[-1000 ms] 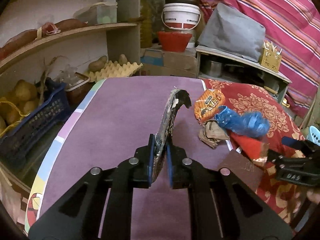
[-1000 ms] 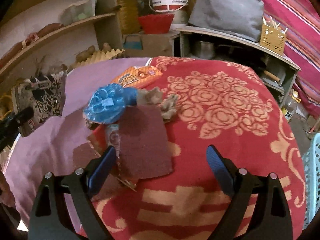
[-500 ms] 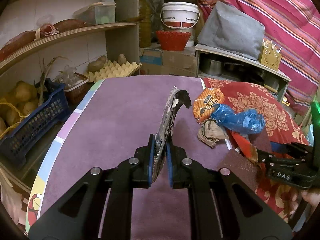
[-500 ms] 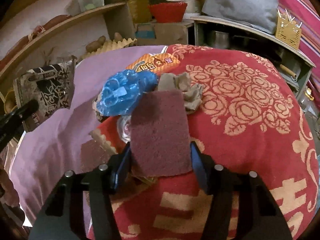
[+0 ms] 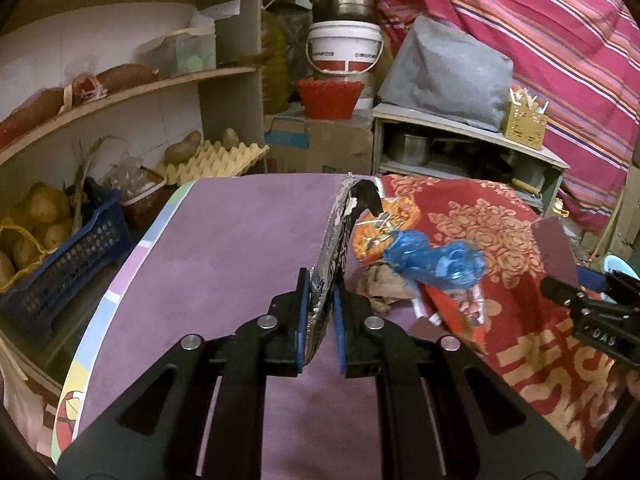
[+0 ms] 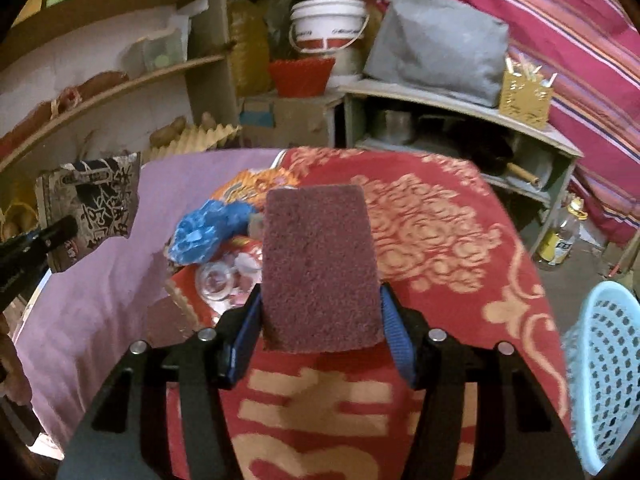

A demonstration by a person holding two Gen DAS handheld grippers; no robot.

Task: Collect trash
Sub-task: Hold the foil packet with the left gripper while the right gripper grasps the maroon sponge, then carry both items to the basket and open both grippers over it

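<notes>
My left gripper [image 5: 319, 320] is shut on a black-and-silver foil wrapper [image 5: 338, 236] and holds it edge-up above the purple mat; the wrapper also shows in the right wrist view [image 6: 90, 212]. My right gripper [image 6: 318, 336] is shut on a maroon scouring pad [image 6: 320, 268], lifted off the red blanket; the pad also shows in the left wrist view [image 5: 554, 250]. A pile of trash stays on the bed: a blue plastic bag [image 5: 434, 262] [image 6: 208, 232], an orange snack packet [image 5: 380, 228], a brown crumpled scrap [image 5: 382, 286] and a red packet [image 6: 224, 276].
A light-blue perforated basket [image 6: 604, 368] stands low at the right beside the bed. The purple mat [image 5: 224, 256] and red patterned blanket [image 6: 440, 240] cover the bed. Shelves with potatoes, an egg tray [image 5: 216, 156], a dark-blue crate [image 5: 60, 268] and buckets stand behind.
My right gripper closed on the maroon pad and lifted it off the blanket, uncovering the red packet beneath. My left gripper kept hold of the foil wrapper, nearly still.
</notes>
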